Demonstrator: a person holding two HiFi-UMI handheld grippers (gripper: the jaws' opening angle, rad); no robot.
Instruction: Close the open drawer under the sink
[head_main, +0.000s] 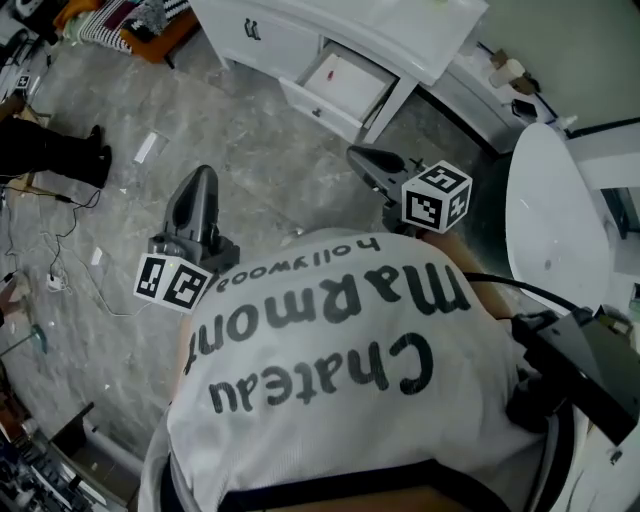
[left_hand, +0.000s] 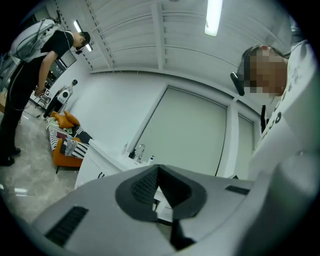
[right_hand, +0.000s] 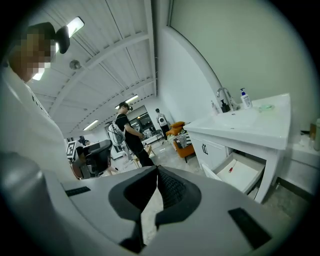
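Note:
A white sink cabinet (head_main: 330, 30) stands at the top of the head view. Its lower drawer (head_main: 340, 85) is pulled out, with a small red thing inside. In the right gripper view the open drawer (right_hand: 240, 172) sits under the basin (right_hand: 250, 122) at the right. My left gripper (head_main: 203, 172) hangs over the grey floor, well short of the cabinet, jaws together and empty. My right gripper (head_main: 357, 152) is nearer the drawer's front corner but apart from it. Its jaws (right_hand: 156, 172) are also shut on nothing. The left gripper (left_hand: 158, 170) points level toward the cabinet (left_hand: 97, 167).
A person in black (right_hand: 127, 135) stands on the floor to the left, beside an orange seat with striped cloth (head_main: 120, 20). A white rounded fixture (head_main: 550, 220) is close at the right. Cables and scraps (head_main: 60, 240) lie on the marbled floor at left.

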